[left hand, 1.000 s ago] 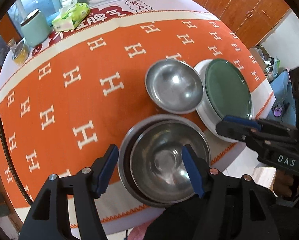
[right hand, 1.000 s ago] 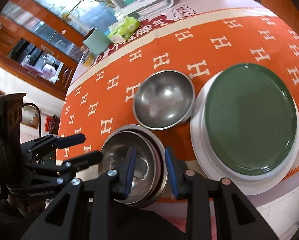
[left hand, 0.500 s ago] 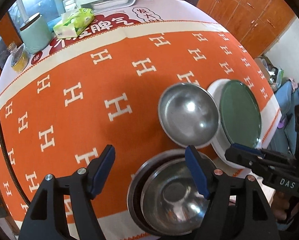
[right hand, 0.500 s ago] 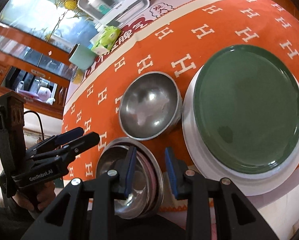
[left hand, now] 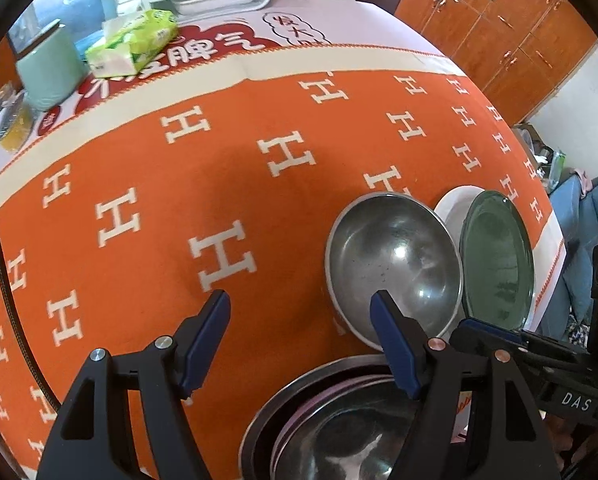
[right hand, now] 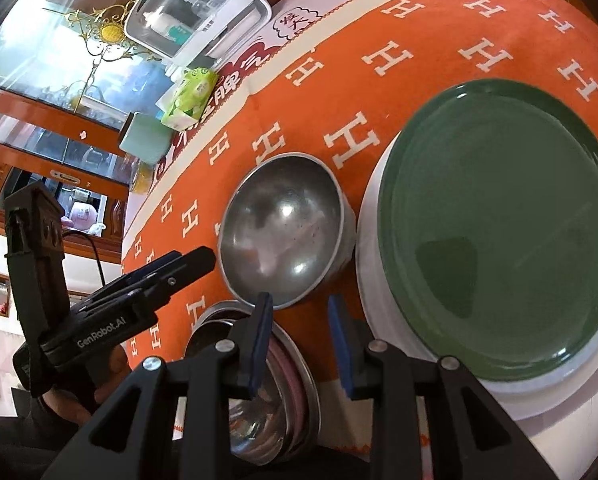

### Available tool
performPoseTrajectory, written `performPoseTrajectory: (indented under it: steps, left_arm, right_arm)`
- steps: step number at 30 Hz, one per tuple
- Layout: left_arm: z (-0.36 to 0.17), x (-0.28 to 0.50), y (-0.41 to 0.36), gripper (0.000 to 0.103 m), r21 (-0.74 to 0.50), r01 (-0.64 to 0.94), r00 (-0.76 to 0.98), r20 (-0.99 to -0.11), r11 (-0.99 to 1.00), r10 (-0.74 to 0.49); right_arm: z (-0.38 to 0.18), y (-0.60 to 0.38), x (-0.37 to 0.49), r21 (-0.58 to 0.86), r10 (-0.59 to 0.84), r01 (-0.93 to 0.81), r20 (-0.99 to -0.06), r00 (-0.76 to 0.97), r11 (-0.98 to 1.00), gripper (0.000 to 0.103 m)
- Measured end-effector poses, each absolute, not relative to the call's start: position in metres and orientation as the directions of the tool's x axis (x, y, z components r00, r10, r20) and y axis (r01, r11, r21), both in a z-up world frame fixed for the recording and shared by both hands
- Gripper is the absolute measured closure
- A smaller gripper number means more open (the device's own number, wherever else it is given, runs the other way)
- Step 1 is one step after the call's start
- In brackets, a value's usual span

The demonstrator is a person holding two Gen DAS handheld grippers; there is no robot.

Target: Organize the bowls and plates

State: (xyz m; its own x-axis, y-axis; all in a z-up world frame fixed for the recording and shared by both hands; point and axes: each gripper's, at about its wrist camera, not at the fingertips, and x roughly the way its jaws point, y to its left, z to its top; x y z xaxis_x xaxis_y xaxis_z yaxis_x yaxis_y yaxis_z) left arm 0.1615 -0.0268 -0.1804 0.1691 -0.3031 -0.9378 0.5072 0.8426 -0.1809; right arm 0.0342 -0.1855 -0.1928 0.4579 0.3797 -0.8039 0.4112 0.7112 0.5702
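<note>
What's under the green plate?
The green plate sits on a larger white plate, whose rim shows around it. Below that lies the orange cloth. The green plate hides the white plate's centre, so anything lying between them cannot be seen.

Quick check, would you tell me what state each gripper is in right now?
Left gripper: open, holding nothing, above the tablecloth.
Right gripper: jaws closing, nothing between them, not yet shut.
</note>
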Motion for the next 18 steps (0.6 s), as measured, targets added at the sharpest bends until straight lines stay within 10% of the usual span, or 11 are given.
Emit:
performPoseTrajectory:
  steps: [18]
  left_arm:
    - [-0.223,0.178,-0.049,0.085,-0.304,0.502,-0.001,-0.936,0.810,-0.351]
  right_arm:
    - [-0.204,-0.193,0.046,0.586,0.367,0.434,-0.791,0.489,0.685,0.090]
